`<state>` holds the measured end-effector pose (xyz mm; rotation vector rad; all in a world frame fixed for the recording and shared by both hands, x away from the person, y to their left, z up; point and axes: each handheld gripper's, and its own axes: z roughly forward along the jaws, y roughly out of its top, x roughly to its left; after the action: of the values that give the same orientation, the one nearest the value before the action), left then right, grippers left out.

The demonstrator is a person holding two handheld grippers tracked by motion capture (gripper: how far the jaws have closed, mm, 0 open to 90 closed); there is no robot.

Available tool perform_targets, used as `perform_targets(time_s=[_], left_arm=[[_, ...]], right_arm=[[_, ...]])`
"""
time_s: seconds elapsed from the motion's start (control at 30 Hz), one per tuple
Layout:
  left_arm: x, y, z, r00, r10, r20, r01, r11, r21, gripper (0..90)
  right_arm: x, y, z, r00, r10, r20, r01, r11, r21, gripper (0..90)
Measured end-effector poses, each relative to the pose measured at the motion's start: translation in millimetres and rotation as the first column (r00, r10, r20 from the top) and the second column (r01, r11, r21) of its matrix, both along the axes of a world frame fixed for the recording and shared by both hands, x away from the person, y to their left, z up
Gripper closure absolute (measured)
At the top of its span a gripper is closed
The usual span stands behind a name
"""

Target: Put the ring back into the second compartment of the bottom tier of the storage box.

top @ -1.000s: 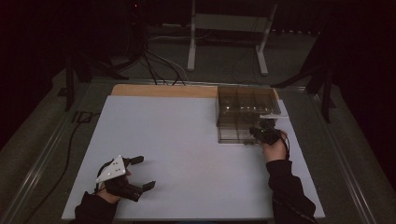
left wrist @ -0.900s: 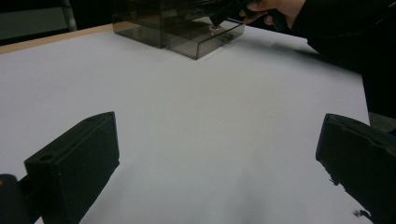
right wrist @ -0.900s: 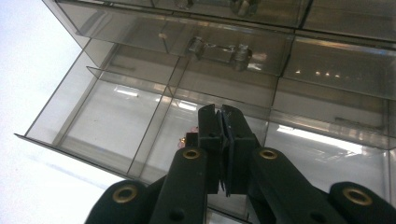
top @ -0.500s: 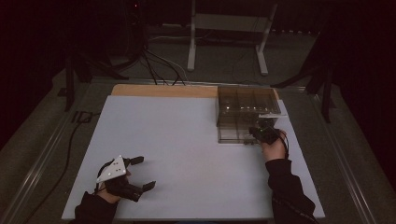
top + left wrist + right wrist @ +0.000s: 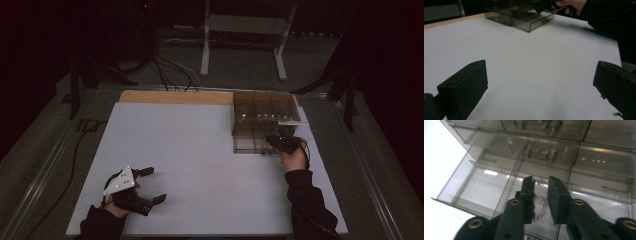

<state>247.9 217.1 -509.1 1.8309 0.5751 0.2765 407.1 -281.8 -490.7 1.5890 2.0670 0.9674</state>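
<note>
A: Where is the box [image 5: 264, 120]?
B: At about one o'clock on the white table [image 5: 200, 150], smoky and see-through, with a drawer pulled out toward the person.
A: And the right gripper [image 5: 278, 142]?
B: At the drawer's front, jaws too dark to read.
A: The left gripper [image 5: 154, 186]?
B: Down at seven o'clock, jaws wide apart, well away from the box.

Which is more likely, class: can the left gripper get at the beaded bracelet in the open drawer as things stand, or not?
Probably not. The left gripper sits open at the near left of the white table, far from the clear drawer box. The right gripper already hovers over the bracelet, occupying that drawer.
</note>
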Motion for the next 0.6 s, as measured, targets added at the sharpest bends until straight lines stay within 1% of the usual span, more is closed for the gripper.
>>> perform_targets(time_s=[0.03,0.13,0.23,0.27,0.3,0.37,0.43,0.5,0.57,0.6], left_arm=[[0.1,0.1,-0.2,1.0000,-0.002,-0.002,0.002,1.0000,0.004,0.6],[0.1,0.0,0.6,1.0000,0.001,0.001,-0.001,1.0000,-0.004,0.6],[0.1,0.1,0.3,1.0000,-0.001,0.001,0.001,1.0000,0.003,0.6],[0.3,0.1,0.5,1.0000,0.001,0.000,-0.001,1.0000,-0.001,0.6],[0.4,0.2,0.8,1.0000,0.002,0.001,-0.002,1.0000,-0.003,0.6],[-0.1,0.1,0.8,1.0000,0.000,0.003,0.000,1.0000,0.000,0.6],[0.1,-0.2,0.2,1.0000,-0.002,-0.001,0.002,1.0000,0.004,0.6],[0.2,-0.3,1.1,1.0000,0.001,0.002,-0.001,1.0000,0.002,0.6],[0.1,-0.6,1.6,1.0000,0.000,0.002,0.000,1.0000,-0.001,0.6],[0.6,-0.8,1.7,1.0000,0.000,0.001,0.000,1.0000,-0.001,0.6]], right_arm=[[-1.4,1.2,2.4,0.9999,0.002,0.010,-0.002,1.000,-0.002,66.8],[-4.4,2.4,6.0,0.9996,0.000,0.028,0.000,1.000,0.000,61.8],[-6.0,4.3,7.4,0.9994,0.012,0.032,-0.012,1.000,-0.001,57.2],[-6.7,5.0,8.1,0.9992,0.014,0.037,-0.014,1.000,0.002,55.3],[-7.5,5.5,8.7,0.9991,0.017,0.039,-0.017,1.000,0.005,55.3],[-8.8,6.4,9.9,0.9990,0.018,0.041,-0.019,1.000,0.013,52.2],[-10.3,7.9,11.5,0.9985,0.033,0.044,-0.034,0.999,0.009,50.1],[-11.8,8.3,12.8,0.9982,0.033,0.050,-0.034,0.999,0.014,48.6],[-13.3,8.3,14.1,0.9981,0.030,0.053,-0.031,0.999,0.026,44.5],[-14.0,8.7,15.2,0.9979,0.035,0.054,-0.037,0.999,0.024,42.5]])
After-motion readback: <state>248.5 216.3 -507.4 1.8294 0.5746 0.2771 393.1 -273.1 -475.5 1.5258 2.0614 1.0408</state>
